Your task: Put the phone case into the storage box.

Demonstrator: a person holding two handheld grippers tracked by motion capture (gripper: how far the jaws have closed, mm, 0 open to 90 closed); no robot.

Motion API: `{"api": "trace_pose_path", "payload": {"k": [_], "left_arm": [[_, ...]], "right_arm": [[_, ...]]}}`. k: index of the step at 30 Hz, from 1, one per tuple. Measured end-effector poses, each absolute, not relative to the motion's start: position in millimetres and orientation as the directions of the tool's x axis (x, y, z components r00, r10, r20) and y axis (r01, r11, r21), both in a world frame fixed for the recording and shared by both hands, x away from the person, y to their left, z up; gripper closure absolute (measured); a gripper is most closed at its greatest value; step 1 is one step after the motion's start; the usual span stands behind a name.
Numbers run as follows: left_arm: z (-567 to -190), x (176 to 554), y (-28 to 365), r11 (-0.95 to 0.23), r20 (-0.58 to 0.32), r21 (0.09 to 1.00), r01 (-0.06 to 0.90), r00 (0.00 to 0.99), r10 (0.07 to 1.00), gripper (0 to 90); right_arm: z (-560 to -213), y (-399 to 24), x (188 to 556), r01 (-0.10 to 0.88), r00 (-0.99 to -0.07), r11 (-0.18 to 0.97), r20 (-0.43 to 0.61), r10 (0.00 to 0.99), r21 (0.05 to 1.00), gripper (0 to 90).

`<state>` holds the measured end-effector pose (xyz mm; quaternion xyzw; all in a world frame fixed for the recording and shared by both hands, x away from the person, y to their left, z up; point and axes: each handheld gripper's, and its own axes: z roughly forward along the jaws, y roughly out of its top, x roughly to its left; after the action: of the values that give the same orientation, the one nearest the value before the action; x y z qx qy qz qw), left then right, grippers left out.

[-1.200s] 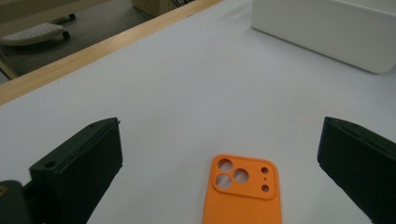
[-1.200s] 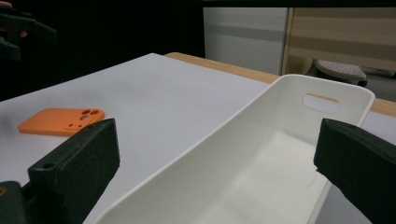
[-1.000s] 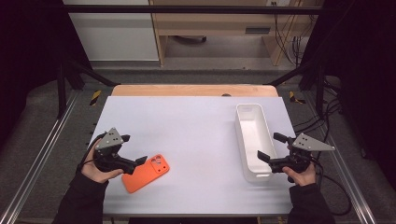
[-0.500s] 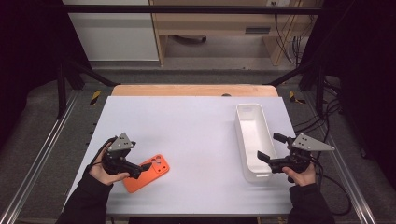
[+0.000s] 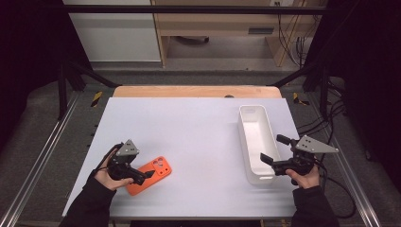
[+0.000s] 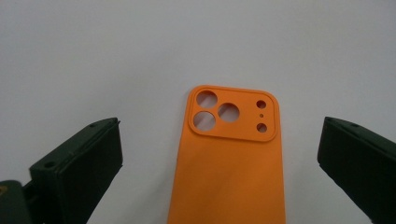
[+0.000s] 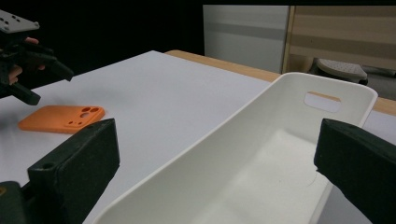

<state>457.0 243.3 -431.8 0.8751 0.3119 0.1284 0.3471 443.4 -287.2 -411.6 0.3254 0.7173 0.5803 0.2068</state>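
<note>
A: Since 1 s ago the left gripper point(image 5: 144, 176) has come in over the orange phone case point(image 5: 150, 175); right gripper point(image 5: 273, 151) hasn't shifted.

B: Jaws?

A: Left spread wide, one either side of the case, holding nothing; right wide open too, empty, astride the near end of the white bin point(image 5: 257, 142).

B: Room?

A: Case lies flat nr the table point(image 5: 198, 127) front-left edge; bare top betw. case and bin.

B: Hidden?

A: Case's lower end cut off in left gripper view; contact w/ jaws can't be told.
</note>
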Motion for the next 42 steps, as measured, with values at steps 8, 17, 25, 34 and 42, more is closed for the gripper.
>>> {"api": "trace_pose_path", "payload": {"k": [8, 17, 25, 34, 42], "left_arm": [[-440.3, 456.8, 239.9, -0.591, 0.008, 0.656, 0.47, 0.778, 0.628, 0.0], [-452.7, 456.4, 235.8, -0.631, 0.01, 0.605, 0.486, 0.788, 0.616, 0.0], [-459.9, 455.9, 233.7, -0.665, 0.012, 0.564, 0.49, 0.8, 0.6, 0.0], [-464.6, 456.6, 233.4, -0.685, 0.015, 0.532, 0.498, 0.803, 0.596, 0.7], [-467.5, 457.2, 233.0, -0.702, 0.021, 0.501, 0.506, 0.804, 0.594, 3.1]], "right_arm": [[-411.9, -287.1, 443.6, 0.227, -0.703, 0.117, 0.08, 0.707, 0.967, 0.7], [-411.8, -287.1, 443.5, 0.228, -0.703, 0.116, 0.081, 0.707, 0.967, 0.7], [-411.7, -287.3, 443.5, 0.228, -0.703, 0.115, 0.082, 0.707, 0.967, 0.7], [-411.7, -287.3, 443.6, 0.229, -0.702, 0.115, 0.082, 0.707, 0.967, 0.6], [-411.6, -287.4, 443.5, 0.23, -0.702, 0.114, 0.083, 0.708, 0.967, 0.6]]}}
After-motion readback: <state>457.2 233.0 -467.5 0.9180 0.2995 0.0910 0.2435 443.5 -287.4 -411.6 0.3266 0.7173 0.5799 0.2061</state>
